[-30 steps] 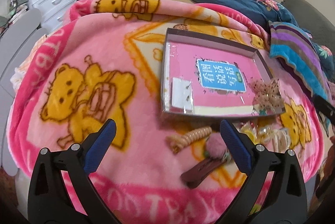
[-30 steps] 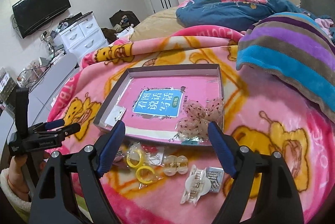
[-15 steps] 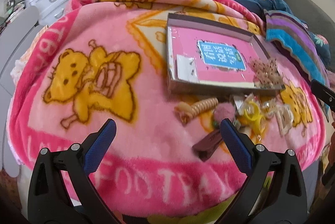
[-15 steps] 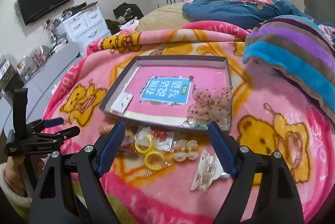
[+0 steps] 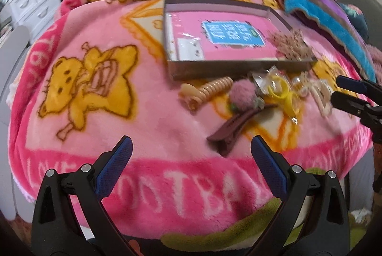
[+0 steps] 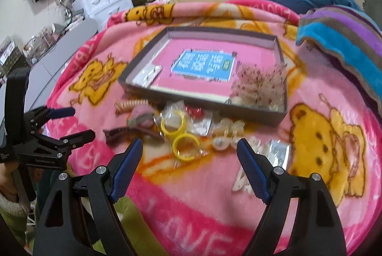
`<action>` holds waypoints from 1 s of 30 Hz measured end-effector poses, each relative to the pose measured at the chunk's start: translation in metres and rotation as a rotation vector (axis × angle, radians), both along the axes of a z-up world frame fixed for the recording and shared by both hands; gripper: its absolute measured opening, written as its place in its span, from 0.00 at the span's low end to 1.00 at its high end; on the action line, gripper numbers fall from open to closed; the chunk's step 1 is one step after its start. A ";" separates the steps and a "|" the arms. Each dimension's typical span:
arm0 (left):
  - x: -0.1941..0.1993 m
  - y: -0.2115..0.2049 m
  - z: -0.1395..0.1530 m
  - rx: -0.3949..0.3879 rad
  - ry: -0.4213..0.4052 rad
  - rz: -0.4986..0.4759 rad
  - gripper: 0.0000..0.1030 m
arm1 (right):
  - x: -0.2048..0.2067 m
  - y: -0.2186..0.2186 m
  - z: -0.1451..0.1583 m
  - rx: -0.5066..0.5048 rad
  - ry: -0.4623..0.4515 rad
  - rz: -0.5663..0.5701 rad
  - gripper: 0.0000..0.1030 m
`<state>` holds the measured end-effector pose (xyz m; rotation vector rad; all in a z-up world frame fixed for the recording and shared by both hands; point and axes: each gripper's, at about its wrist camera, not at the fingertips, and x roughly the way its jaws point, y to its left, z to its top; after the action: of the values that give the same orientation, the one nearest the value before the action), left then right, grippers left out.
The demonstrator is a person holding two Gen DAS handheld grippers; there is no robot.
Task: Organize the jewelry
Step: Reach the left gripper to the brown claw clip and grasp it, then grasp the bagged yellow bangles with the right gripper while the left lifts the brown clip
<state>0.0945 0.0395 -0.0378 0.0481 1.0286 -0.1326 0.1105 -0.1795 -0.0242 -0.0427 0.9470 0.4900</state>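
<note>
Bedroom setting: a pink fleece blanket (image 6: pixel 238 227) printed with yellow bears covers the work surface, with a striped blanket (image 6: pixel 346 40) at the right and white drawers (image 6: pixel 105 0) behind.

Jewelry and hair pieces lie loose in a row on the pink fleece blanket, just in front of the near wall of a shallow grey tray (image 6: pixel 279 50). The tray already holds a dotted tulle bow (image 6: pixel 260 84) in its near right corner and a small card of earrings (image 6: pixel 149 73) at its near left.

Handling, as judged:
- Yellow rings (image 6: pixel 185 143), in crinkly clear wrap: light and slippery. Grip across the ring band, not the loose film.
- Pearl clip (image 6: pixel 220 142) and pale claw clip (image 6: pixel 241 180): rigid, probably brittle. Grip across the body with light pressure.
- Brown barrette (image 5: pixel 235 127): stiff and long. Grip at mid-length.
- Coiled hair tie (image 5: pixel 214 87) and pink pompom (image 5: pixel 241 94): soft and compressible; both tolerate a firm grip.

Right gripper (image 6: pixel 189 158): jaws wide, nothing between the pads. The yellow rings and pearl clip lie just ahead of the tips; the pale claw clip lies just beside the right finger.

Left gripper (image 5: pixel 191 153): jaws wide, empty. The brown barrette lies just ahead, toward the right finger; the remaining pieces lie beyond it.
</note>
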 end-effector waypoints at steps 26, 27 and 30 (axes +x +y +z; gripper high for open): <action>0.014 -0.027 -0.032 -0.038 0.068 -0.195 0.08 | 0.021 0.028 -0.035 -0.076 0.079 0.122 0.74; 0.012 -0.023 -0.030 -0.048 0.067 -0.185 0.08 | 0.024 0.032 -0.037 -0.080 0.082 0.132 0.73; 0.005 -0.009 -0.023 -0.081 0.064 -0.148 0.08 | 0.031 0.042 -0.044 -0.101 0.077 0.142 0.68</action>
<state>0.0994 0.0307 -0.0608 0.0465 1.0825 -0.3115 0.1410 -0.1372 -0.0682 -0.1847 1.0484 0.5781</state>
